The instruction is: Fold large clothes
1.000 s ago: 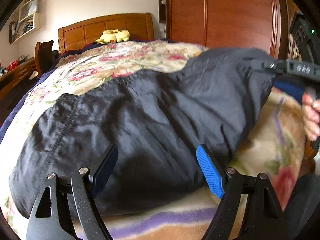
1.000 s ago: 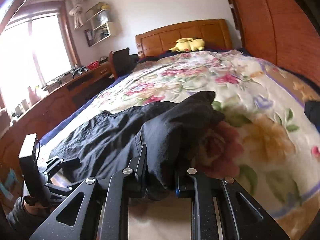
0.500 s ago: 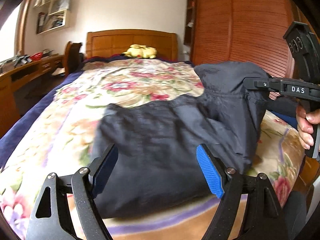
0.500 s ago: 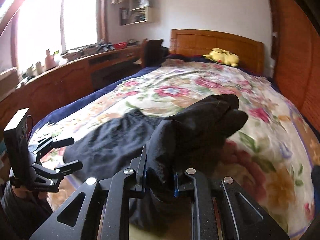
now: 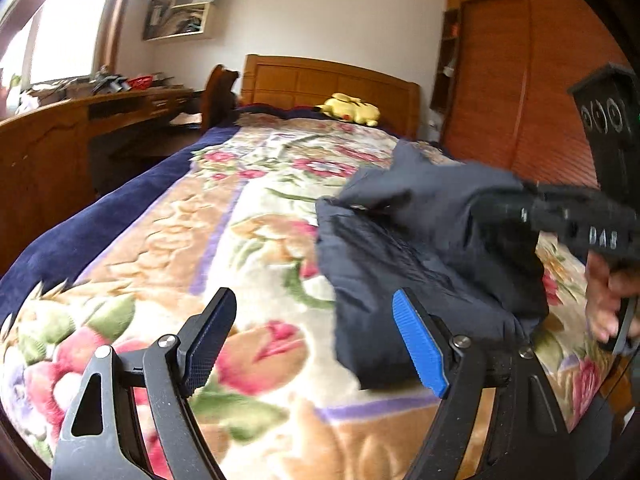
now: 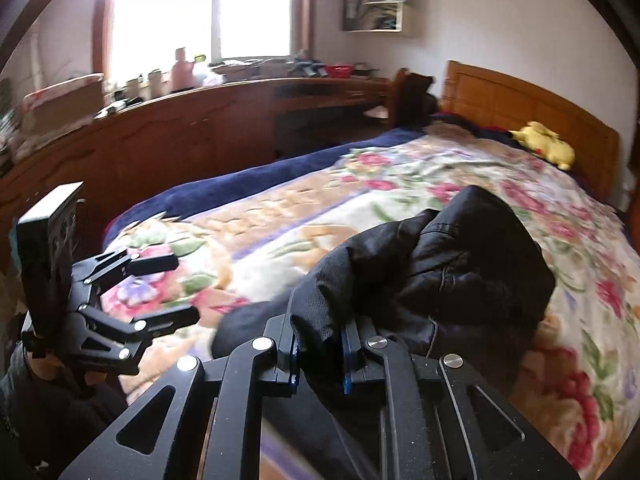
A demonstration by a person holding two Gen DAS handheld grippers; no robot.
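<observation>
A dark navy garment (image 5: 420, 248) lies bunched on the floral blanket (image 5: 248, 248) at the right side of the bed. My right gripper (image 6: 320, 344) is shut on a thick fold of the garment (image 6: 460, 264), and its jaws are still closing on the cloth. In the left wrist view the right gripper (image 5: 520, 210) reaches in from the right, fingertips buried in fabric, with a person's hand (image 5: 608, 300) on its handle. My left gripper (image 5: 312, 308) stands open over bare blanket, left of the garment, with nothing between its fingers. The right wrist view shows the left gripper (image 6: 180, 288) open too.
A yellow plush toy (image 5: 350, 109) lies by the wooden headboard (image 5: 328, 80). A long wooden desk (image 5: 60, 140) with clutter and a chair (image 5: 218, 96) runs along the bed's left side under the window. A wooden wardrobe (image 5: 520, 80) stands at the right.
The spread garment has been gathered into a bunch at the right and is no longer between my left gripper's fingers. Both views have swung left toward the desk. The right gripper kept its hold.
</observation>
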